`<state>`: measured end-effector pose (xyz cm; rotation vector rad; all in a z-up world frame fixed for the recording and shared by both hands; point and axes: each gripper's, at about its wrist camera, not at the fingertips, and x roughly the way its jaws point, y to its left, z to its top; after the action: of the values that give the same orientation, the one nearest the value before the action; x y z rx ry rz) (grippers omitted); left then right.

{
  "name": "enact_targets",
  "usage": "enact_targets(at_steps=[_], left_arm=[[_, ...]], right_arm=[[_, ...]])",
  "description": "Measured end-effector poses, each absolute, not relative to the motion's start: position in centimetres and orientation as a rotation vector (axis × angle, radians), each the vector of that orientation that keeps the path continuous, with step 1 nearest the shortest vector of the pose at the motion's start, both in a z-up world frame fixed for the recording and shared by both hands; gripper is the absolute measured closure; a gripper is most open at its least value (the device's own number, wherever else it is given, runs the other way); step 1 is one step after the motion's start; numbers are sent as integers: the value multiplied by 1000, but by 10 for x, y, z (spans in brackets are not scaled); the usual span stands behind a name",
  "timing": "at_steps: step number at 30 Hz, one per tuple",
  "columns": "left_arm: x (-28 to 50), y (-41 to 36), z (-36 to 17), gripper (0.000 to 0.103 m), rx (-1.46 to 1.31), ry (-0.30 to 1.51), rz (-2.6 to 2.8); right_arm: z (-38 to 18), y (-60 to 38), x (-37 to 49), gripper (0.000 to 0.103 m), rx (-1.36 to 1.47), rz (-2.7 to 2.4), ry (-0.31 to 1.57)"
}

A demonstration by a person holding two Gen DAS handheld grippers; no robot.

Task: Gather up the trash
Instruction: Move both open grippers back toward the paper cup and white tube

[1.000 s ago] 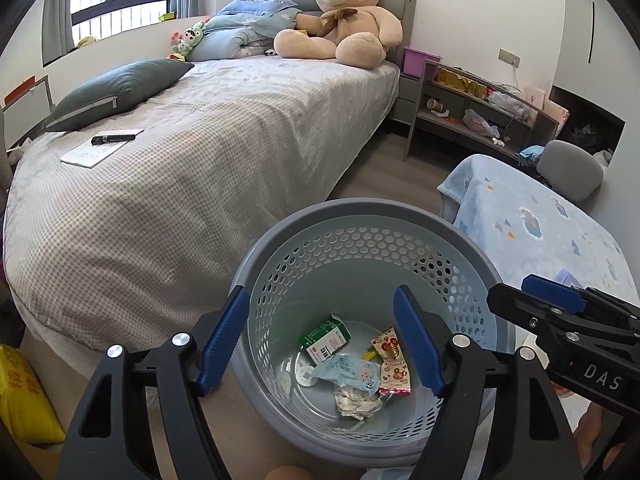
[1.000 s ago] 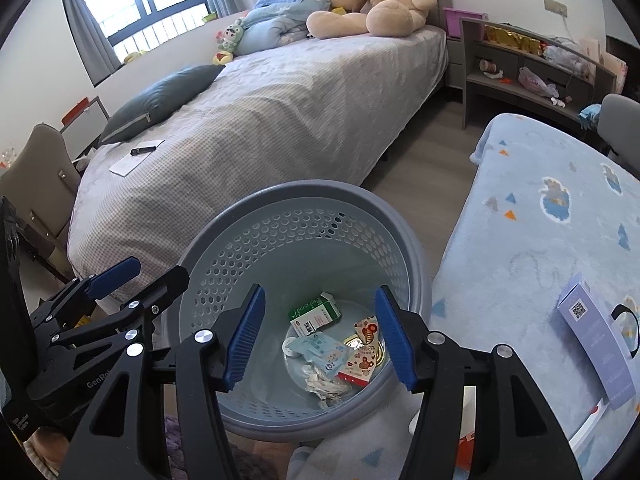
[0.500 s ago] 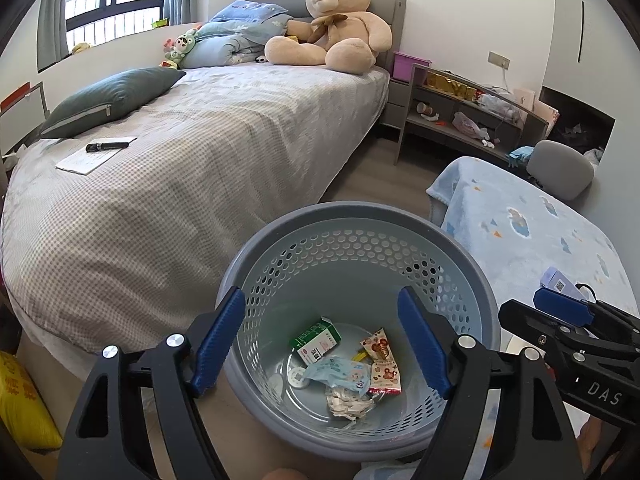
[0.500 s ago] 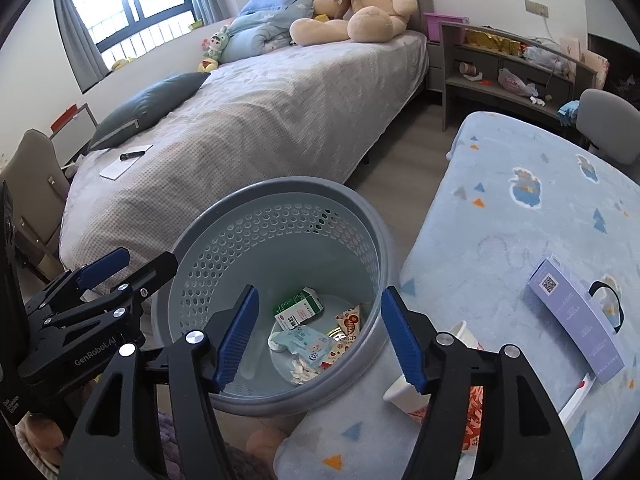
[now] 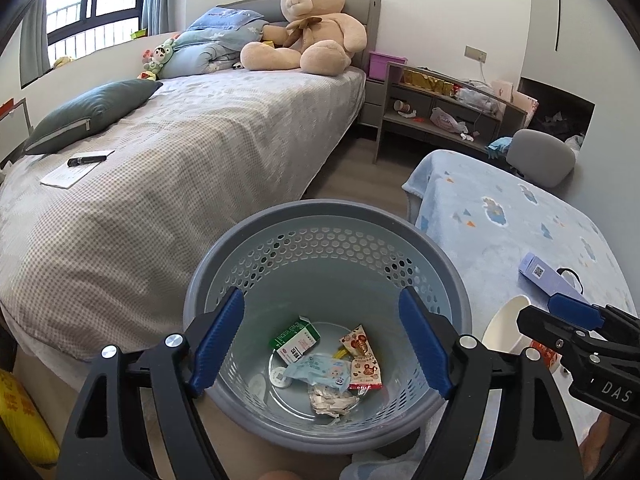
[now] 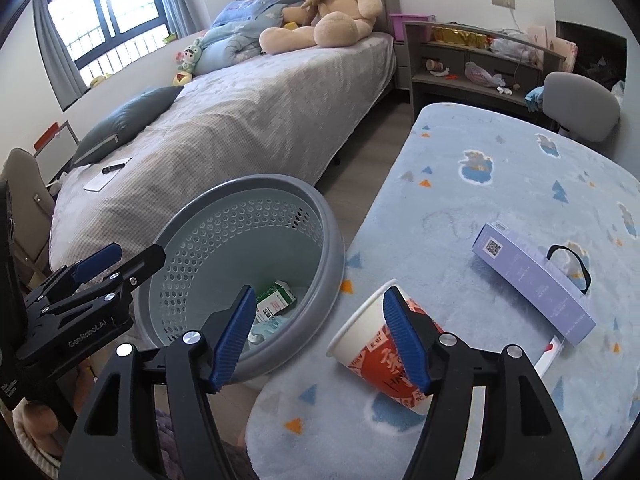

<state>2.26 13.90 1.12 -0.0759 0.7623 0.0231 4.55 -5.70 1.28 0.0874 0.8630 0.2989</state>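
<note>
Grippers, left gripper (image 5: 320, 338) and right gripper (image 6: 320, 336), hang empty with jaws just opened wider above the grey basket (image 5: 256, 232), which already holds wrappers (image 5: 362, 356), while a tipped paper cup (image 6: 370, 344) and lilac box (image 6: 532, 280) lie uncollected on the blue blanket (image 6: 500, 152).

left wrist: down into basket (image 5: 328, 216) | right wrist: table (image 6: 520, 184) edge | shared: basket
</note>
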Motion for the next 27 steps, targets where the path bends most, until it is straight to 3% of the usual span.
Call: enact_targets(at_steps=[27], left_arm=[[21,58,11,27,-5,760,-134]], right_arm=[[-14,-176,-6,35,158,13,902]])
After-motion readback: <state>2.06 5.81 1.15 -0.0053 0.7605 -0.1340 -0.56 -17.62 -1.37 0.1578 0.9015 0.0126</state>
